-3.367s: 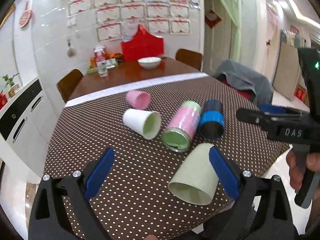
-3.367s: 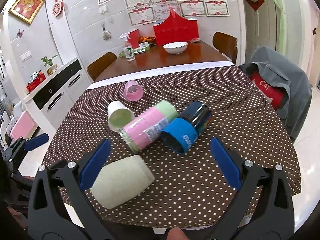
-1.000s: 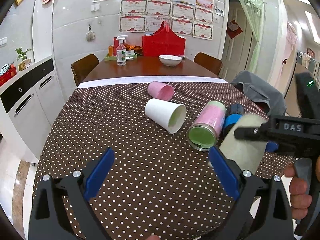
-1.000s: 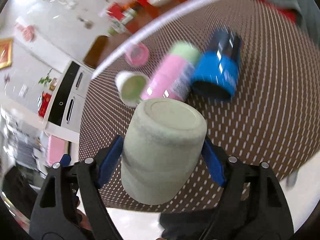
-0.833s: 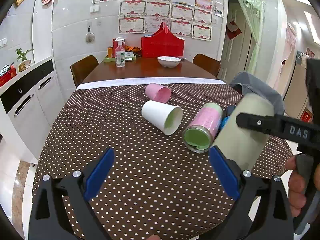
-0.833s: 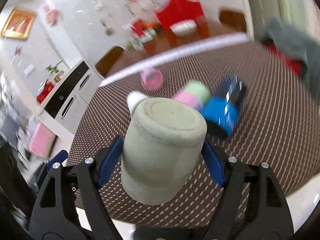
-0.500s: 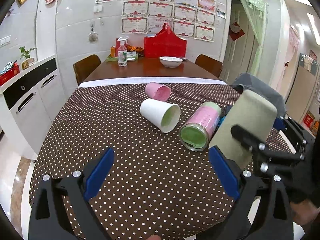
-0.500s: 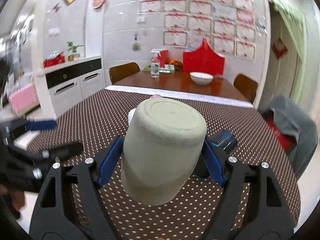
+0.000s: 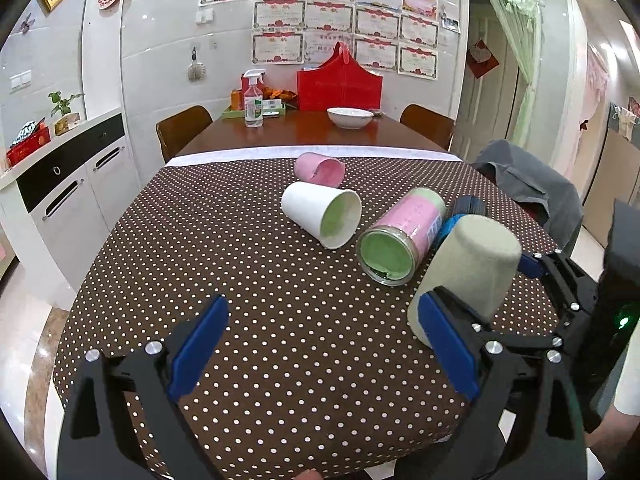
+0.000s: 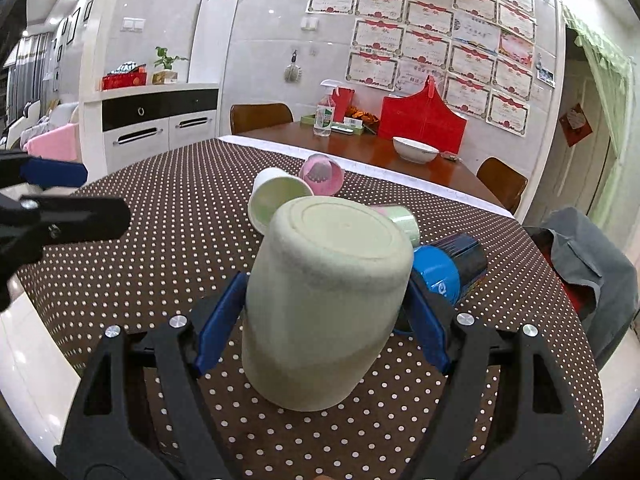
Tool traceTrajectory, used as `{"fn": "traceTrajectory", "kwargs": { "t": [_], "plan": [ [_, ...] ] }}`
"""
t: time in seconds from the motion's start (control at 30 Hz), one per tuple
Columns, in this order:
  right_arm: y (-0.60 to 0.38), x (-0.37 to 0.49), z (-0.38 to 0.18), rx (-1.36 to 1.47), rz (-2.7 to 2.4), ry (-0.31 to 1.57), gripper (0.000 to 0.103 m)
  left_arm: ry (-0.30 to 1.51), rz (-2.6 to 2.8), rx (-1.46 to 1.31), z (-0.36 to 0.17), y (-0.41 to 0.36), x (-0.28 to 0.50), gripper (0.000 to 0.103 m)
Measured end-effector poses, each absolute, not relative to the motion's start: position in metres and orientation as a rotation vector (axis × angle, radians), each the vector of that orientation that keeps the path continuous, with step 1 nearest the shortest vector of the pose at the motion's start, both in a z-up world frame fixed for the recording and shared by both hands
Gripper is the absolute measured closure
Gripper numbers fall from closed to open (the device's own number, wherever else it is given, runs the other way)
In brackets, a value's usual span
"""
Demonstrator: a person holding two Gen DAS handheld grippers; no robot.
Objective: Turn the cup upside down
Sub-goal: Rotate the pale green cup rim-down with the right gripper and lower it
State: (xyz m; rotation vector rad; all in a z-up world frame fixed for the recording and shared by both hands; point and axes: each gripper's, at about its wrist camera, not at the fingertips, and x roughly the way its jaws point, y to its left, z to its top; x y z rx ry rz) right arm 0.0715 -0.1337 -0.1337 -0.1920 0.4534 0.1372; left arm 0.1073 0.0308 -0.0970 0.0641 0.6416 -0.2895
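Observation:
My right gripper (image 10: 320,320) is shut on a pale green cup (image 10: 326,296), base up and rim down, tilted a little, just above the dotted tablecloth (image 10: 168,232). In the left wrist view the same cup (image 9: 468,268) hangs at the right, held by the right gripper (image 9: 516,280). My left gripper (image 9: 320,340) is open and empty over the table's near edge. A white cup (image 9: 320,216), a pink cup (image 9: 319,168), a pink-green canister (image 9: 400,240) and a blue cup (image 10: 448,272) lie on their sides.
A wooden dining table (image 9: 304,132) with a white bowl (image 9: 349,117), spray bottle (image 9: 253,100) and red bag (image 9: 338,86) stands behind. A chair with grey clothing (image 9: 528,196) is at the right. White cabinets (image 9: 68,200) are at the left.
The right gripper picked the pale green cup up from lying on its side, turned it base up and lowered it toward the tablecloth. The left gripper stayed open.

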Motion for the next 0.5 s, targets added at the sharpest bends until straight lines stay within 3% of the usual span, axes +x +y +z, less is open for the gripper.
{"fn": "traceTrajectory", "kwargs": {
  "t": [0.23, 0.37, 0.5],
  "plan": [
    [-0.125, 0.067, -0.143, -0.236, 0.122, 0.431, 0.026, 0.641, -0.281, 0.071, -0.099, 0.029, 0.106, 0.009],
    [-0.125, 0.062, -0.14, -0.226, 0.121, 0.416, 0.008, 0.634, -0.28, 0.077, -0.098, 0.03, 0.102, 0.009],
    [-0.129, 0.061, -0.136, -0.194, 0.143, 0.429, 0.006, 0.62, -0.277, 0.079, -0.096, 0.031, 0.095, 0.009]
  ]
}}
